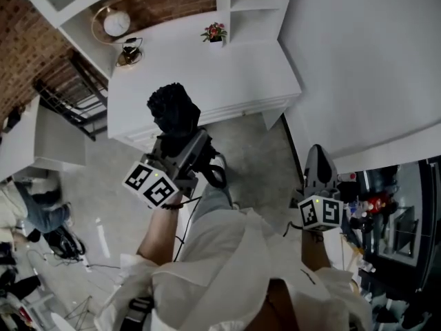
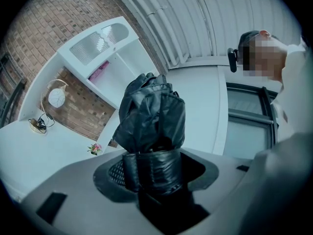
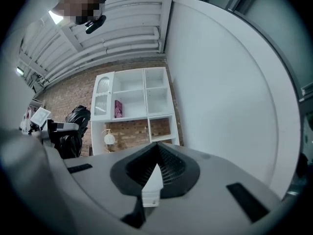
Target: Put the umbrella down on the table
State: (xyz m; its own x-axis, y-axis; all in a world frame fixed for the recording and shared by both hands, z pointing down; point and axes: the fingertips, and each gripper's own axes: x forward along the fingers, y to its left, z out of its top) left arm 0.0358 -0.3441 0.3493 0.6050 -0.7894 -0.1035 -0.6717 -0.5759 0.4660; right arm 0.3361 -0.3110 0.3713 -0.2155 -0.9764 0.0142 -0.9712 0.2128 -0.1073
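A folded black umbrella point(image 1: 173, 112) sticks out forward from my left gripper point(image 1: 180, 147), whose jaws are shut on its wrapped lower part. In the left gripper view the umbrella point(image 2: 151, 116) fills the middle, its strap band pressed between the pads of the left gripper point(image 2: 152, 173). It is held in the air, short of the white table point(image 1: 207, 74). At the right my right gripper point(image 1: 319, 163) holds nothing. Its jaws meet in a point in the right gripper view point(image 3: 156, 168), where the umbrella point(image 3: 73, 131) shows far to the left.
On the table's far side stand a round white lamp point(image 1: 116, 25) and a small flower pot point(image 1: 216, 33). A white shelf unit point(image 3: 132, 106) stands against a brick wall behind it. A large white rounded surface point(image 1: 365, 61) lies to the right, and cables point(image 1: 65, 243) lie on the floor at left.
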